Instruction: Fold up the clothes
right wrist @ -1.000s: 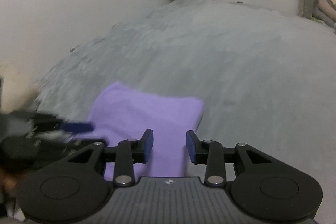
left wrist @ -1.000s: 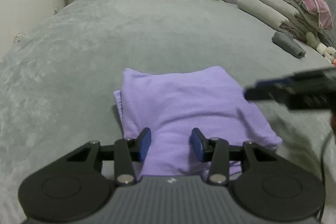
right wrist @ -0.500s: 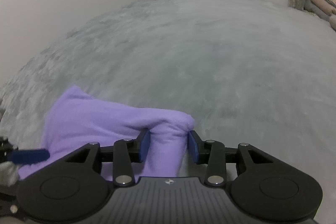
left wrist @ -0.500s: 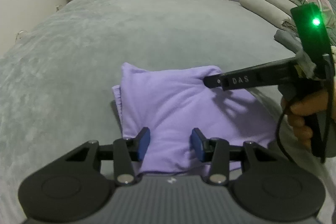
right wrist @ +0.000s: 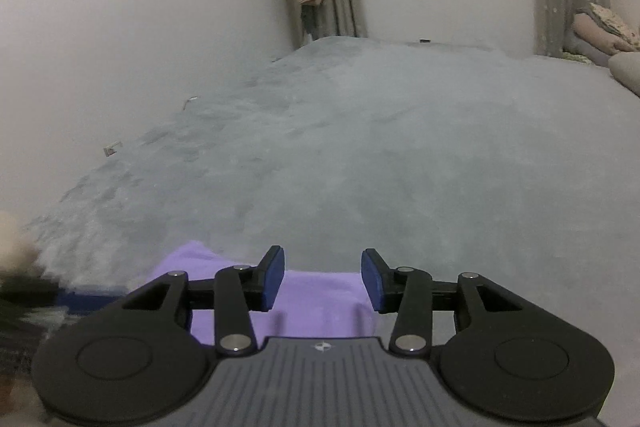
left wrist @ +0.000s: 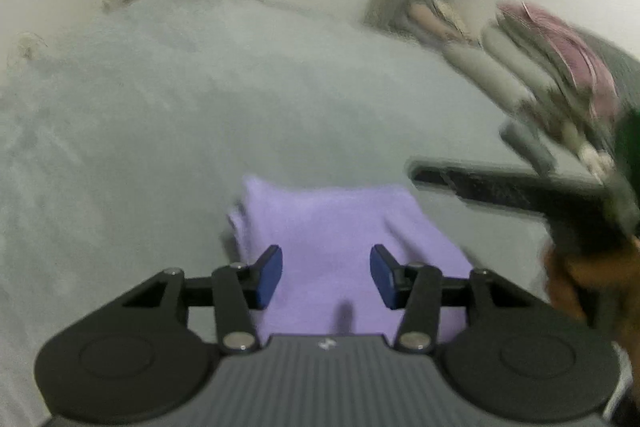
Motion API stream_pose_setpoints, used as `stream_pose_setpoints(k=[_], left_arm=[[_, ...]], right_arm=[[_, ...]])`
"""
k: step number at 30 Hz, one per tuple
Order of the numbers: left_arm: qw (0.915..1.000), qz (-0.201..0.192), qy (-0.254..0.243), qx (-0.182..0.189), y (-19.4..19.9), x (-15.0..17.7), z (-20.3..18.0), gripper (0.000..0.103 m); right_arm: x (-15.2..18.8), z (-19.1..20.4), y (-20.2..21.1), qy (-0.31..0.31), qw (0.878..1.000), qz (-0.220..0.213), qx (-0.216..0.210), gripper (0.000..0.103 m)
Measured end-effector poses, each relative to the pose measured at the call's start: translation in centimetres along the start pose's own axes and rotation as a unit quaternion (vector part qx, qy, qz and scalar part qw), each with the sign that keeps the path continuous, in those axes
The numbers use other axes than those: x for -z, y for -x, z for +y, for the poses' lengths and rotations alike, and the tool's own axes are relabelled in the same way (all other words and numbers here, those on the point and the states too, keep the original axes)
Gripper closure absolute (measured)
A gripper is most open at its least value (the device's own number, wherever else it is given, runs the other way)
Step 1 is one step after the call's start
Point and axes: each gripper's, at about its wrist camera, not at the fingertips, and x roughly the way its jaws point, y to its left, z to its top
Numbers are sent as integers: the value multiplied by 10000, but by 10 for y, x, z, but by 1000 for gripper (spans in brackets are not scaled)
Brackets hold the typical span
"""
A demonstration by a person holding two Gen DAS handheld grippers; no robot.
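Each gripper, the left gripper and the right gripper, had black linkage arms with silver screws, blue finger pads, round black hubs and a ribbed grey body.

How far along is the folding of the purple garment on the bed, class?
Done: the purple garment lies as a compact folded bundle on the grey bed. In hand: nothing; the left tool and right tool have just been opening, with nothing pinched between their pads. Left: possibly only putting it away; no other unfolded clothes are clearly visible.
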Motion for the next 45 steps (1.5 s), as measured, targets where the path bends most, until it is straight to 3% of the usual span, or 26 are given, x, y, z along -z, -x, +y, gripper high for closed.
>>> stream_pose_setpoints(k=[5, 10, 12, 15, 26, 35, 45], left_arm=[[9998, -57, 133, -139, -22, -1, 5, 58], [9963, 143, -111, -843, -46, 12, -8, 59], [9954, 236, 62, -928, -51, 15, -4, 56], [9959, 260, 269, -824, -48, 15, 3, 56], [9950, 258, 120, -954, -40, 21, -5, 55], [9937, 325, -59, -1070, -23, 37, -18, 52], [9944, 212, -113, -1031, 0, 67, -24, 49]], right_arm=[[20, 11, -3, 65, 9981, 604, -121, 61], [38, 30, -7, 489, 9947, 905, -41, 60], [39, 31, -2, 567, 9936, 970, -67, 60], [45, 35, 7, 796, 9910, 1075, -88, 60], [65, 47, 26, 1091, 9855, 1301, -75, 59], [74, 40, 35, 737, 9899, 1209, -108, 59], [84, 39, 46, 813, 9898, 1160, -140, 59]])
